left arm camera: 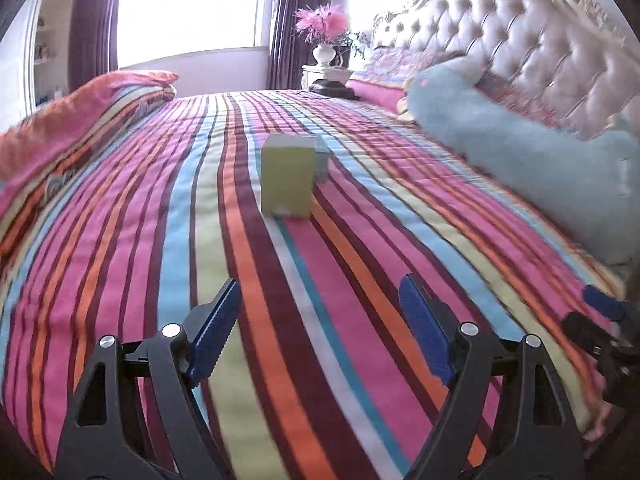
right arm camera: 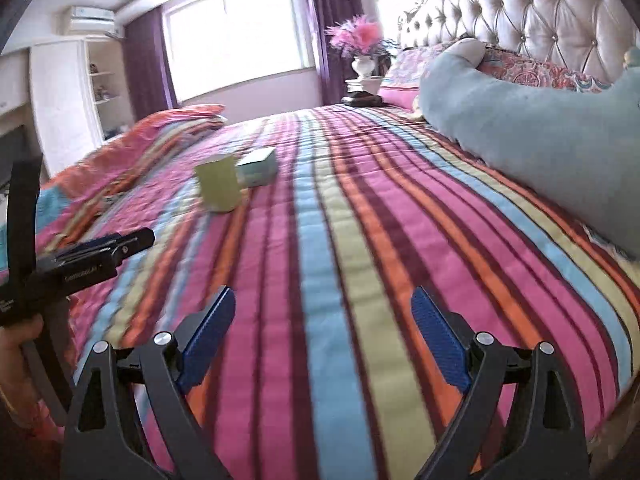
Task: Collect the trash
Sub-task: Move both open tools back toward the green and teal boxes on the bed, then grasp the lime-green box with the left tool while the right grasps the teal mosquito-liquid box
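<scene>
Left wrist view
Your left tongs [left arm camera: 320,312]: released, jaws spread wide, nothing between the blue pads; low centre of frame, over the striped bedspread [left arm camera: 160,240].
Trash, first item: yellow-green box [left arm camera: 287,176], upright on the spread at frame centre, well apart from your pads.
Trash, second item: pale blue box [left arm camera: 322,162], just behind the green one on its right side, mostly hidden; touching or not, you cannot tell.
Your right tongs [left arm camera: 600,316]: only a blue pad and black body show at the right edge.
Surroundings: long blue plush pillow [left arm camera: 520,152] along the tufted headboard [left arm camera: 540,40], upper right; pink flowers in a white vase [left arm camera: 325,54], top centre.

Right wrist view
Your right tongs [right arm camera: 324,328]: released, jaws wide, nothing between them; low centre, above the spread.
Trash: green box left of centre in the upper half, pale blue box lying flat just beside it on the right.
Your left tongs: black body at the left edge, seen side-on; your hand [right arm camera: 18,356] grips the handle, lower left.
Blur: both frames smeared.
</scene>
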The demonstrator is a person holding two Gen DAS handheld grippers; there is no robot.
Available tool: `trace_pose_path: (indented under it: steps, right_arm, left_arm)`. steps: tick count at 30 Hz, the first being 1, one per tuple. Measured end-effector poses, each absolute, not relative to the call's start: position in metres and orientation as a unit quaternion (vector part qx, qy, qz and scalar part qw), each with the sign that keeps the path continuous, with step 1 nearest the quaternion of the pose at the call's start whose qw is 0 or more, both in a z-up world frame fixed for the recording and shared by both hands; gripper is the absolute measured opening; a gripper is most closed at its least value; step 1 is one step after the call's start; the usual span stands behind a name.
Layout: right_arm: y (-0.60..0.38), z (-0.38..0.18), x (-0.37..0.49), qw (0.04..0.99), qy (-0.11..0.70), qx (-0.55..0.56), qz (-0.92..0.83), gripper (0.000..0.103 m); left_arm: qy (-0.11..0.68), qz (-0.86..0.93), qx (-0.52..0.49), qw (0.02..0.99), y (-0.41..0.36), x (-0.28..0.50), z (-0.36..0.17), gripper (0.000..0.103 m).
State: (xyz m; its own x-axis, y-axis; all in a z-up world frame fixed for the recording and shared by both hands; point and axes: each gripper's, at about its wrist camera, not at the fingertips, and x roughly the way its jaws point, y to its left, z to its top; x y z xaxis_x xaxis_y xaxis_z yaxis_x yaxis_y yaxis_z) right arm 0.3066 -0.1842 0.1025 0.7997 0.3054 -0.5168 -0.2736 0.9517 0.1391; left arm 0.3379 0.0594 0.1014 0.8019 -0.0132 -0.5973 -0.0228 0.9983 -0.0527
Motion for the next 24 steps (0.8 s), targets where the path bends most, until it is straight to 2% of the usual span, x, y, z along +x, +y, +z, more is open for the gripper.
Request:
trace_pose_path:
  steps: [7,12,17,24]
  right_arm:
    - [-0.169,0.098,0.374,0.941,0.300,0.038,0.152,0.085]
    - [-0.144,0.112,0.417,0.942,0.288,0.027,0.170,0.085]
    - [-0.120,0.119,0.466,0.943,0.288,0.032,0.162,0.085]
    - [-0.071,0.117,0.533,0.923,0.325,0.041,0.199,0.085]
  left_arm:
    - [0.319,0.020,-0.039,0.947,0.073,0.434,0.086,0.079]
    - [0.346,0.011,-0.097,0.933,0.093,0.483,0.070,0.079]
    - [0.356,0.003,-0.135,0.925,0.108,0.517,0.063,0.079]
    - [0.375,-0.029,-0.162,0.912,0.123,0.549,0.056,0.079]
